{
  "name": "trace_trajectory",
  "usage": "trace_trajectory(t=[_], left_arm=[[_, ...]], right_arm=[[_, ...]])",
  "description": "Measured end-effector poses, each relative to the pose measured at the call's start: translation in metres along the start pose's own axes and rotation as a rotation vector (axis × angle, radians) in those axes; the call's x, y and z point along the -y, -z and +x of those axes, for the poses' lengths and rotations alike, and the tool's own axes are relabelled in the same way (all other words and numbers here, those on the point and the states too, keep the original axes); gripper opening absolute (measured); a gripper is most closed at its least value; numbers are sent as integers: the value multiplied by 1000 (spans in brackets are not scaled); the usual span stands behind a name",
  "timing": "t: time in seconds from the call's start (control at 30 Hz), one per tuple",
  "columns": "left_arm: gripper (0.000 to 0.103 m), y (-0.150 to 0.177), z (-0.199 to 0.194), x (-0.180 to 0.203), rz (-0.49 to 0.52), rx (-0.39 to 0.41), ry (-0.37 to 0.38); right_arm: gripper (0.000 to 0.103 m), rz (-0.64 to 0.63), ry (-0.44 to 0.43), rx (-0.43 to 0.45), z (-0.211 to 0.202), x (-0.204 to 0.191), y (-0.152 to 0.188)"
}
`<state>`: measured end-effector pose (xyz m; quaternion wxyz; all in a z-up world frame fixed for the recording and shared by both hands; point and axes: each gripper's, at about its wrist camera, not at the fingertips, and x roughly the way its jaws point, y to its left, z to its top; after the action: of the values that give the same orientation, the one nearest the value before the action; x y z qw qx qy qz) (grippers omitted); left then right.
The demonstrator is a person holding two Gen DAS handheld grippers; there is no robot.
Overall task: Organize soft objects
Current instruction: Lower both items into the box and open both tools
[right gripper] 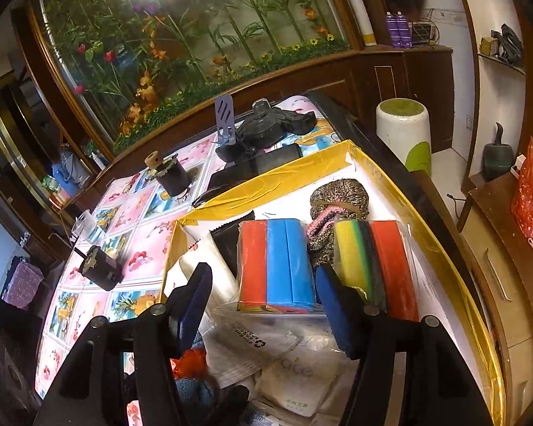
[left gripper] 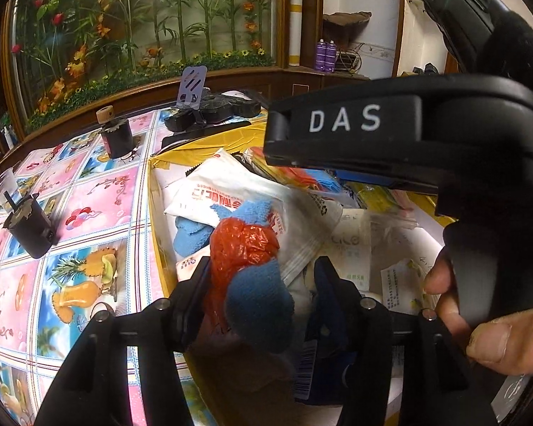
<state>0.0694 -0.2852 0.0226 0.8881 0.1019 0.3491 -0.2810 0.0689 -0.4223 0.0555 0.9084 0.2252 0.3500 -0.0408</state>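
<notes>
Blue cloth point(left gripper: 259, 294) w/ red bag point(left gripper: 243, 245) is seen between left tool point(left gripper: 261, 277) pads, jaws wide, grip not confirmed; all over the box point(left gripper: 156, 191). Right tool point(right gripper: 263, 280) is open, empty, above sponges point(right gripper: 277, 262). Closing should be done squarely; box wall nr left, open bench point(left gripper: 89, 206) beyond.

A crumpled red plastic bag point(left gripper: 243, 245) bunched with a blue cloth point(left gripper: 263, 305) sits lower centre, above white soft packets point(left gripper: 231, 191).
</notes>
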Motion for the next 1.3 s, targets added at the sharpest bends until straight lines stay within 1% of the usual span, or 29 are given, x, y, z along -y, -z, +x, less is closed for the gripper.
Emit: trace_trajectory(t=[0.13,0.3,0.47,0.53,0.77,0.9,1.03,1.13,1.27,1.3], left_arm=[[61,1,-3,0,-3,10,-7],[62,1,-5,1,3,26,-19],[63,1,-7,1,8,38,-29],[64,2,-8,2,10,41,-34],[68,1,-10,1,4,50,-42],[74,0,-16,-4,-18,67,-38],[85,5,-31,-12,-32,110,-23],[90,13,-46,-18,-31,147,-56],[91,22,-63,-38,-82,120,-56],[95,25,-67,-45,-94,115,-68]], right_arm=[[65,0,-5,13,-4,-1,0],[65,0,-10,26,-8,-1,-1],[70,-3,-13,39,-11,-2,-1],[73,-4,-8,44,-11,-2,-2],[77,-5,-12,71,-17,-2,-3],[79,-10,-24,122,-26,-4,-3],[88,-28,-18,220,-44,-6,0],[89,-40,7,273,-53,-7,5],[89,-33,39,293,-71,-5,18],[89,-41,45,305,-78,-7,24]])
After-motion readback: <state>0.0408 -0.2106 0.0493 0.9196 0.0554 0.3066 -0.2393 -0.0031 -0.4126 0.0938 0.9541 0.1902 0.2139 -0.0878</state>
